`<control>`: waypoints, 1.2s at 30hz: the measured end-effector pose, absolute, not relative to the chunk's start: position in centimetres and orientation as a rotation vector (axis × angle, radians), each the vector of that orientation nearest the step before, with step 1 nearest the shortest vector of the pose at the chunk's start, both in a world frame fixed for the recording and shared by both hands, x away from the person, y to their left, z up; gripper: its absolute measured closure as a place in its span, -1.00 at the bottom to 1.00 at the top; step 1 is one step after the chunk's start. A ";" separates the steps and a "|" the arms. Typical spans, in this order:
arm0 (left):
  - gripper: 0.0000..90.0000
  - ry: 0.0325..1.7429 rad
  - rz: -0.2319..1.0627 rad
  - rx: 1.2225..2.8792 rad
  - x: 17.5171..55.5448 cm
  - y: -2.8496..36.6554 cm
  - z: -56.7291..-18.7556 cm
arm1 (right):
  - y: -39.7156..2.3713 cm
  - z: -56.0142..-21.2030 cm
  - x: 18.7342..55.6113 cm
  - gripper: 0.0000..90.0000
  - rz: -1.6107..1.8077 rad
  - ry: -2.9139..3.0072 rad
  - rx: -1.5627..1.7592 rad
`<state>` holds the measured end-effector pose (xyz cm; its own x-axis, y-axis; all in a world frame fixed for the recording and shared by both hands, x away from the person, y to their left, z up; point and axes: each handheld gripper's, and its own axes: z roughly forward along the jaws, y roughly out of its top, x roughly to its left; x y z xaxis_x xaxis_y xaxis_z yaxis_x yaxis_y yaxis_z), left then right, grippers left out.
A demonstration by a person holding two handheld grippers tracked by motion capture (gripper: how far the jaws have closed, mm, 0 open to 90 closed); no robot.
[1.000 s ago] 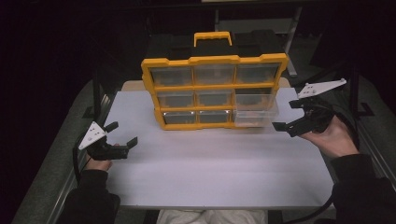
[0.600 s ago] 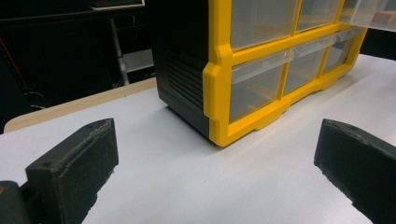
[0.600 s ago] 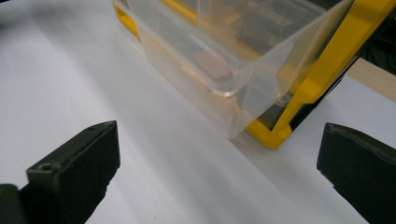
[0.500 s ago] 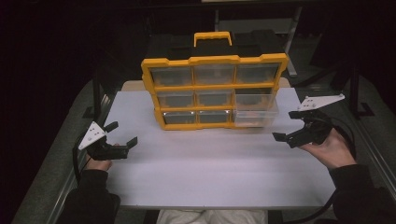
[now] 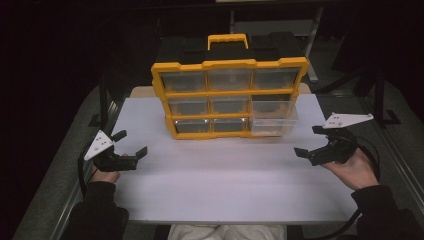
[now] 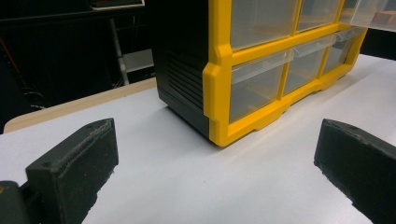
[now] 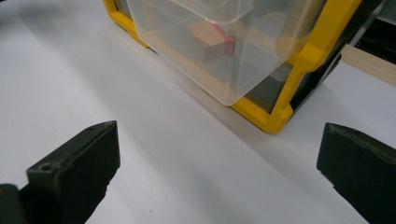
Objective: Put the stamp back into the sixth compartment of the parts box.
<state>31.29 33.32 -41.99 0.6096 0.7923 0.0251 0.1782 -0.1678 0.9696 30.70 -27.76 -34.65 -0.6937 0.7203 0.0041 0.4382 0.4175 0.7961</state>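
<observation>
A yellow and black organiser (image 5: 230,95) with clear drawers stands upright at the back middle of the white table (image 5: 225,185). Its right-hand drawer (image 5: 274,119) is pulled out toward me. In the right gripper view that drawer (image 7: 219,51) holds a small tan piece with a red part (image 7: 212,37). My right gripper (image 5: 308,141) hovers open to the right of the organiser, clear of the drawer, with nothing between its fingers (image 7: 74,172). Near the table's left edge my left gripper (image 5: 131,142) is open and empty too, facing the organiser's left corner (image 6: 219,93).
Dark shelving and a metal frame (image 5: 310,30) stand behind the table. A strip of pale wooden board (image 6: 79,105) shows under the white sheet at the far edge. Bare white surface lies in front of the organiser between the two grippers.
My right gripper has drawn back from the pulled-out drawer, moving down and toward me, still open. The left gripper and the organiser have stayed put.
</observation>
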 end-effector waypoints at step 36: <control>-1.00 0.795 0.661 1.703 31.2 33.1 -42.1 | -28.6 -41.7 28.6 -1.00 1.139 2.350 1.145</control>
<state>31.16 33.05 -42.06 0.6208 0.7832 0.0352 0.1776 -0.1843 0.9667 28.60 -28.63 -41.72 -0.6425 0.7622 0.0786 0.5338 0.3717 0.7595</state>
